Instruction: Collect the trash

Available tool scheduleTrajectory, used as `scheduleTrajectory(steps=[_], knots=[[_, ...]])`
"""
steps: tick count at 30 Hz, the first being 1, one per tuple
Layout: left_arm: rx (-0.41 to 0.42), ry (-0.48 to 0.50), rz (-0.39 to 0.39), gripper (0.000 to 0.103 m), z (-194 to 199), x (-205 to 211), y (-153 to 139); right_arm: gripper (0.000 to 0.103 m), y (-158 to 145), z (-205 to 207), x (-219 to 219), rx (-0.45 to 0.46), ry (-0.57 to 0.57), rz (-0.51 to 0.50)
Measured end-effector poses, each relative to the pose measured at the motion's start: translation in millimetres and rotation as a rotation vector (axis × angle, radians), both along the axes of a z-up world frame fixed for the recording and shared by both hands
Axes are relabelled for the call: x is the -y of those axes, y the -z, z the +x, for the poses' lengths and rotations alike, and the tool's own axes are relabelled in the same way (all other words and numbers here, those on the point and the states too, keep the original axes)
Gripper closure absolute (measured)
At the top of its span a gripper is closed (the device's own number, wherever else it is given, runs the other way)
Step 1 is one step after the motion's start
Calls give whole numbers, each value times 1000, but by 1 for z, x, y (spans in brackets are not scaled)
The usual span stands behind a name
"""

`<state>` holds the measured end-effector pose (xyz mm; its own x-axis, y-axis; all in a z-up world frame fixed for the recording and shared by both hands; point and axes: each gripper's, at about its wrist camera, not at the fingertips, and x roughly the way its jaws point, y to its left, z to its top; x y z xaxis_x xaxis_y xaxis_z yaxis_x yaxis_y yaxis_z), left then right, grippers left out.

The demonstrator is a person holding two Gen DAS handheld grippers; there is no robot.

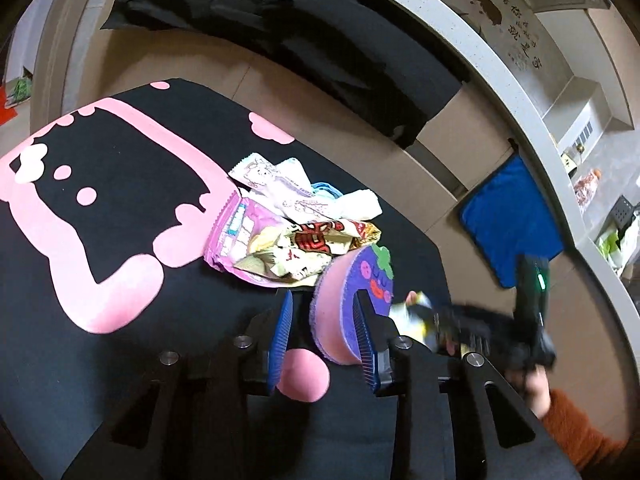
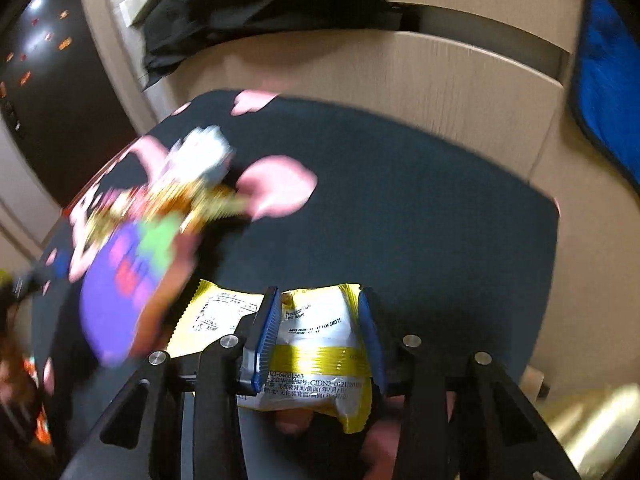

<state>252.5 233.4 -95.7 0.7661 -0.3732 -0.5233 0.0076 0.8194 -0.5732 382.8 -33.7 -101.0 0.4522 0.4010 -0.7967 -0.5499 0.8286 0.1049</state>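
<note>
A heap of crumpled snack wrappers (image 1: pixel 288 224) lies on a black mat with pink shapes (image 1: pixel 120 184). My left gripper (image 1: pixel 324 332) stands close behind the heap, its blue fingers apart, with a pink and purple sponge (image 1: pixel 352 300) between them against the right finger. My right gripper (image 2: pixel 320 328) is shut on a yellow and white snack wrapper (image 2: pixel 316 344) and holds it above the mat (image 2: pixel 400 220). In the left wrist view the right gripper (image 1: pixel 440 316) shows blurred beside the sponge. The heap (image 2: pixel 192 184) and the sponge (image 2: pixel 124 276) are blurred in the right wrist view.
A black cloth (image 1: pixel 280 40) hangs over the pale cabinet front (image 1: pixel 440 120) behind the mat. A blue cloth (image 1: pixel 508 216) hangs at the right under the grey counter edge (image 1: pixel 500 72). A hand in an orange sleeve (image 1: pixel 572 428) holds the right gripper.
</note>
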Motion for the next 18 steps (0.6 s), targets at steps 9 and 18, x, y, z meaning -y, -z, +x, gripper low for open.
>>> scheduleTrajectory(steps=[9,18], knots=[[-1,21,21,65,-11,12,-3,42,-12,-85,21,126,-15,-24],[-21,33,74,54,23,32,-3,42,-4,-107,54,57,84,94]])
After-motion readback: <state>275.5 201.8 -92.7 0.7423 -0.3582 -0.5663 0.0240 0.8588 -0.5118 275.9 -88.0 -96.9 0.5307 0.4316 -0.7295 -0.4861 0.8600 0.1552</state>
